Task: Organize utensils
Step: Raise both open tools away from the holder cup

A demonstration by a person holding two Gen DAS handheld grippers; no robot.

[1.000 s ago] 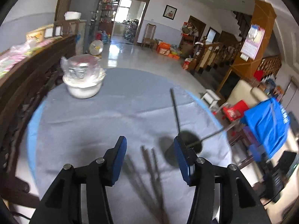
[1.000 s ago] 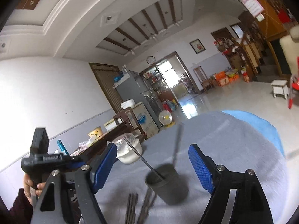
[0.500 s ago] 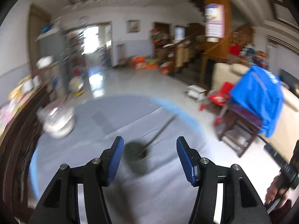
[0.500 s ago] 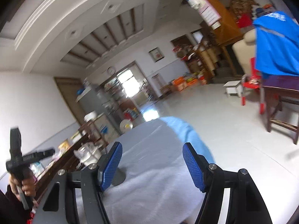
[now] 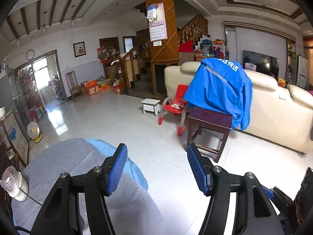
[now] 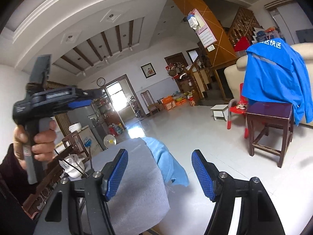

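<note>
Left wrist view looks out past the left gripper (image 5: 156, 168), whose blue-padded fingers (image 5: 117, 171) stand spread with nothing between them; its jaws have just been opening. Below them lies the round desk under a grey cloth (image 5: 64, 160) with a light blue cover (image 5: 137, 173) hanging at its rim, and most of the gap between the fingers falls over the glossy white floor (image 5: 121, 121). At the far left edge of the desk sits a white bowl wrapped in clear plastic (image 5: 14, 184), with a thin dark utensil handle (image 5: 32, 198) slanting just beside it. Right wrist view shows the right gripper (image 6: 159, 173) with its fingers (image 6: 116, 174) likewise spread and empty, having just narrowed a little, pointing over the desk's edge toward the floor. Behind the left-hand finger a dark utensil holder (image 6: 88, 174) is mostly hidden, with thin dark utensil handles rising from it, next to the wrapped bowl. On the left, a hand (image 6: 37, 137) in a dark sleeve grips the left gripper's handle, raised well above the desk. Farther off stand a dark wooden stool (image 6: 270, 125) and a cream sofa draped with a blue jacket (image 6: 277, 72).
</note>
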